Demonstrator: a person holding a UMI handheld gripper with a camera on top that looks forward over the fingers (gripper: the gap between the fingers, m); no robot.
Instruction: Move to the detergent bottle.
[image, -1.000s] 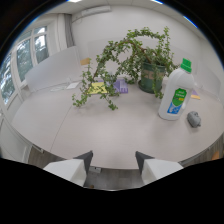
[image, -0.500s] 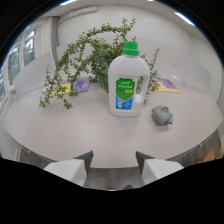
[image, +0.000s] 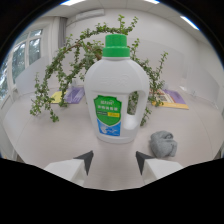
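Gripper (image: 114, 161) fingers apart, empty; you aimed at the detergent bottle (image: 116, 97) standing frame centre, just ahead, aligned for approach.

White walls (image: 165, 45) and table (image: 45, 135); windows (image: 20, 60) beside — ceiling lights, perhaps, overhead.

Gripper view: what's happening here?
A person's handheld tool is lined up on the detergent bottle, a white bottle with a green cap, standing upright on the table. The fingers are open, with the bottle just ahead of them and not yet between them; nothing is gripped. A crumpled grey cloth lies beside the bottle, and a leafy plant stands behind it, with some papers further back on the table.
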